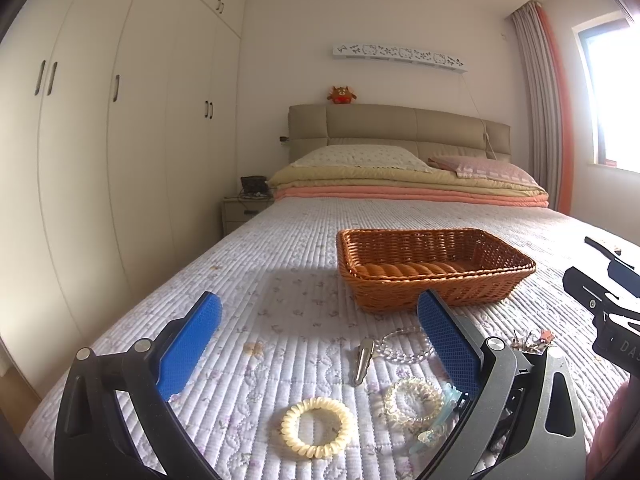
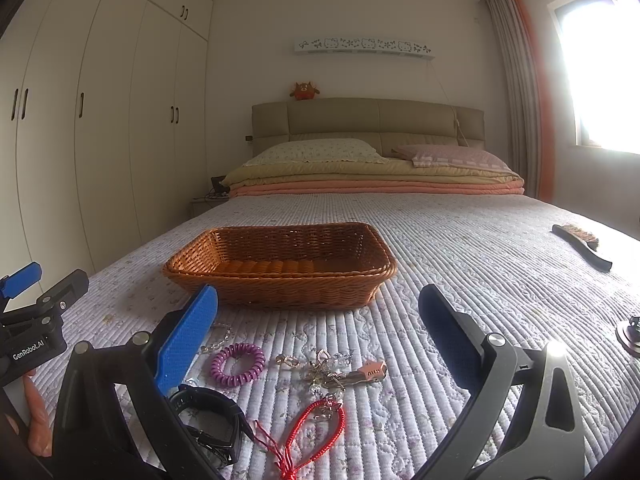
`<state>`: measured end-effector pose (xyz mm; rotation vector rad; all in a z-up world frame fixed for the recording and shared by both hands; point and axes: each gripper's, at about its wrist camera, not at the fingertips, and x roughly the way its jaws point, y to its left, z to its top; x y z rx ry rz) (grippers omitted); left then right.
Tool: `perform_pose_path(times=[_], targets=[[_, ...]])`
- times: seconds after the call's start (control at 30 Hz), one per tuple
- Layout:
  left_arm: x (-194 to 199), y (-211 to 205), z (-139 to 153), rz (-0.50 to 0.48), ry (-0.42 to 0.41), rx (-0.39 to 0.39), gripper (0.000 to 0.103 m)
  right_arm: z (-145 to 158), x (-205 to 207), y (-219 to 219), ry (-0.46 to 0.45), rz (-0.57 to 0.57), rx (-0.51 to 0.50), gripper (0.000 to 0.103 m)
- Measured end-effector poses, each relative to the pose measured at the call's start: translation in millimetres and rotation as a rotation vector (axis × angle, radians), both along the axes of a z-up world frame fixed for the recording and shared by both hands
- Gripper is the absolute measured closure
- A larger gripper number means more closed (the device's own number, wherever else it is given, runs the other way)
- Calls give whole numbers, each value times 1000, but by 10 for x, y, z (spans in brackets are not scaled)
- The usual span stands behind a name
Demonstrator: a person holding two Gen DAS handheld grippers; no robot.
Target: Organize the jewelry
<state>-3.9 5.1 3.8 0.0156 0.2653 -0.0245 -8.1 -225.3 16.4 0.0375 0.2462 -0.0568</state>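
With my left gripper (image 1: 320, 340) and right gripper (image 2: 316, 336) both spread wide and empty, I'd pinch the light, springy cream spiral hair tie (image 1: 317, 427) across its coil where it lies on the quilted bedspread (image 1: 280, 240), near the empty woven wicker basket (image 1: 432, 276).

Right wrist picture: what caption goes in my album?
Open right claw hovers over jewelry on the bed, facing an empty wicker basket.
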Motion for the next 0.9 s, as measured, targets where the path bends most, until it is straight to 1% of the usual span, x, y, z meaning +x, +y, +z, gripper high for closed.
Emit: perform_pose_path(times=[0.53, 0.9], targets=[[24, -19, -54, -11, 0, 11, 7, -18, 15, -9, 8, 4, 21, 6], [27, -36, -66, -12, 2, 12, 7, -20, 32, -4, 9, 7, 19, 6]])
